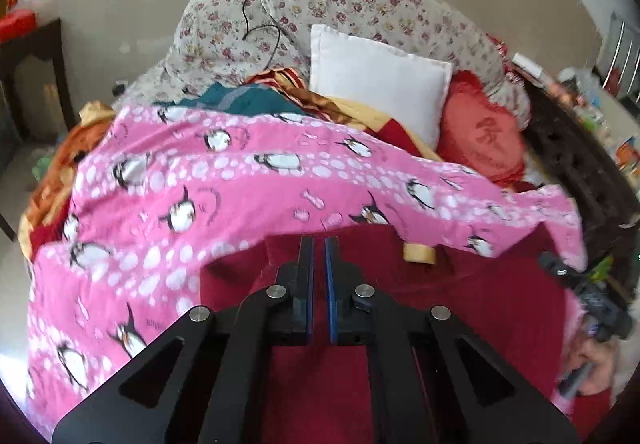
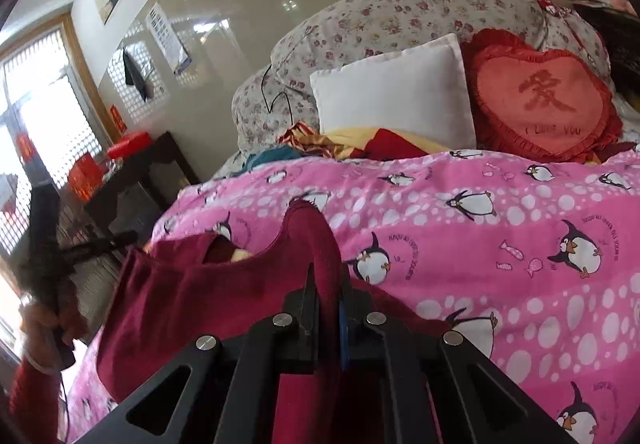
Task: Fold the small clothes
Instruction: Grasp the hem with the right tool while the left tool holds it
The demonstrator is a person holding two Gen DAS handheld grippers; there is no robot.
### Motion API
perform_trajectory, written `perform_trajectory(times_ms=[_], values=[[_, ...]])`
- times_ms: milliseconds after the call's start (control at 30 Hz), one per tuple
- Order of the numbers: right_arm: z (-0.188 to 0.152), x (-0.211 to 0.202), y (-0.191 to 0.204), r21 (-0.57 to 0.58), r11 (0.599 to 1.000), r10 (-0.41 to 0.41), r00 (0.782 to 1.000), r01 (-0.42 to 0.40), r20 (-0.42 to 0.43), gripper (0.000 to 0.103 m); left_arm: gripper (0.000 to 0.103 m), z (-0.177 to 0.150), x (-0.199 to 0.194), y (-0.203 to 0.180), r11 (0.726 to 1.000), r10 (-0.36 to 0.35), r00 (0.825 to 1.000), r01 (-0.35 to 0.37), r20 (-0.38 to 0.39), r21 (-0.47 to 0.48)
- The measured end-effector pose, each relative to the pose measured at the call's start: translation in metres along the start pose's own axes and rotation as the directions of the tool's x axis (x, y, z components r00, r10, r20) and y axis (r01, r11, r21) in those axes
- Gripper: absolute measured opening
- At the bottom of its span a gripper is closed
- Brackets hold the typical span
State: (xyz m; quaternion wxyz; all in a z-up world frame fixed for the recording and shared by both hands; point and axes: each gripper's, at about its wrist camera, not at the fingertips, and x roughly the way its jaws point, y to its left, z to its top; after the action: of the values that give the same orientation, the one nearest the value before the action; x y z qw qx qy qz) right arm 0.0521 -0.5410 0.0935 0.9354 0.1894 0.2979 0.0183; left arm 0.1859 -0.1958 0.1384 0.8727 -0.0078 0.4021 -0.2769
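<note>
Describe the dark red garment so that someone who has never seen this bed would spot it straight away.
Find the pink penguin blanket that covers the bed. At its near edge lies the dark red garment, a plain sleeveless top with a scooped neckline, one strap pinched in the right tongs. Unlike the patterned bedding and the frilly heart cushion, it has no print.

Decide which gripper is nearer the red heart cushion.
Right. The right gripper faces the heart cushion across the penguin blanket; the left gripper sits farther over, toward the other side.
</note>
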Motion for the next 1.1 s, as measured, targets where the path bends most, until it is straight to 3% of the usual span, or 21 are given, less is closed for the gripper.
perform_trajectory(times_ms=[100,167,233,300,333,367,433,600,733,767,800,833,867,967,1100], values=[[-0.005,0.001,-0.006,0.025,0.999,0.024,1.000,-0.023,-0.007,0.006,0.005,-0.012,-0.006,0.012,0.999,-0.010,0.998,0.008,-0.061,-0.036],[-0.007,0.001,-0.009,0.044,0.998,0.042,0.999,-0.042,-0.005,0.006,0.018,-0.018,-0.005,0.015,0.999,-0.006,0.997,0.003,-0.083,-0.036],[-0.008,0.000,-0.007,0.052,0.997,0.048,0.999,-0.049,0.008,0.008,0.023,-0.020,-0.005,0.017,0.999,0.024,0.997,-0.026,-0.071,-0.027],[-0.008,-0.001,-0.002,0.036,0.998,0.050,0.999,-0.050,0.015,0.018,0.023,-0.021,-0.007,0.018,0.999,0.011,0.999,-0.013,-0.053,-0.035],[-0.007,0.000,0.000,0.028,0.998,0.048,0.999,-0.049,0.011,0.035,0.030,-0.021,-0.007,0.018,0.999,-0.005,0.999,0.004,-0.042,-0.043],[-0.007,0.002,0.002,0.022,0.999,0.043,0.999,-0.043,0.000,0.043,0.044,-0.021,-0.007,0.018,0.999,-0.010,0.999,0.008,-0.034,-0.048],[-0.007,0.005,0.004,0.022,0.999,0.044,0.999,-0.044,-0.011,0.043,0.056,-0.020,-0.009,0.021,0.998,-0.003,1.000,0.002,-0.010,-0.069],[-0.007,0.003,-0.001,0.054,0.998,0.032,0.999,-0.032,0.011,0.044,0.056,-0.022,-0.008,0.034,0.991,-0.040,0.999,0.040,0.001,-0.131],[-0.010,0.011,-0.008,0.081,0.995,0.055,0.998,-0.053,-0.016,0.044,0.056,-0.028,0.000,0.024,0.997,-0.020,0.999,0.018,-0.026,-0.074],[-0.011,0.013,-0.008,0.078,0.995,0.065,0.998,-0.063,-0.021,0.035,0.055,-0.029,0.001,0.020,0.999,-0.008,1.000,0.007,-0.022,-0.053],[-0.012,0.016,-0.006,0.070,0.996,0.063,0.998,-0.062,-0.024,0.026,0.049,-0.030,0.004,0.015,0.999,0.005,1.000,-0.006,-0.025,-0.034],[-0.012,0.019,-0.004,0.058,0.997,0.059,0.998,-0.057,-0.031,0.011,0.025,-0.030,0.007,0.011,1.000,0.013,0.999,-0.014,-0.037,-0.015],[-0.012,0.021,-0.002,0.047,0.998,0.054,0.998,-0.052,-0.037,0.008,0.012,-0.030,0.012,0.005,1.000,0.024,0.998,-0.023,-0.059,0.010],[-0.006,0.010,0.003,0.023,0.999,0.037,0.999,-0.037,0.006,0.007,0.008,-0.024,0.008,-0.007,0.996,0.064,0.998,-0.062,-0.024,0.070],[0.004,-0.008,-0.004,0.047,0.999,0.021,0.998,-0.024,0.062,0.007,0.007,0.002,-0.001,-0.012,0.995,0.077,0.996,-0.080,0.054,0.066]])
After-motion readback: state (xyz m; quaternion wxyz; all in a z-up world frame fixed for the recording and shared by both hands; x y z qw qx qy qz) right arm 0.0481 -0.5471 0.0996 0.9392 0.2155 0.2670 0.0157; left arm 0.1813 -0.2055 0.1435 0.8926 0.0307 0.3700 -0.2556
